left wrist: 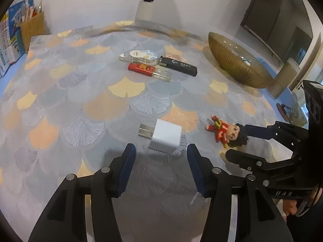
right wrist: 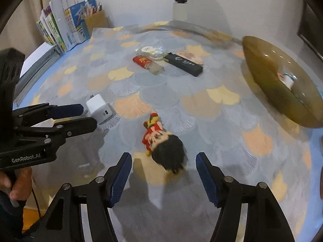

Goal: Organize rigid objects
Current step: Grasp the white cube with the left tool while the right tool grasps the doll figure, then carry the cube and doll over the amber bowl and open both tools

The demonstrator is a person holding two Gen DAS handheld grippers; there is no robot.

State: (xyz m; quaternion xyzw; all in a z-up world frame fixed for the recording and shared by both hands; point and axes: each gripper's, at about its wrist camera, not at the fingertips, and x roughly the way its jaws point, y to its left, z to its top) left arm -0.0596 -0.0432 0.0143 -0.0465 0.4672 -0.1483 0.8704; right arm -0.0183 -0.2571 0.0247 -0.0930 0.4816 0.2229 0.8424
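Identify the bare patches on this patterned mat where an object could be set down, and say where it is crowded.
Free: the wide stretch between the white charger and the red lighter, and the mat's left side toward the pencil holder. Crowded: the far cluster around the black lighter, and the near edge, where both open grippers flank charger and figurine.
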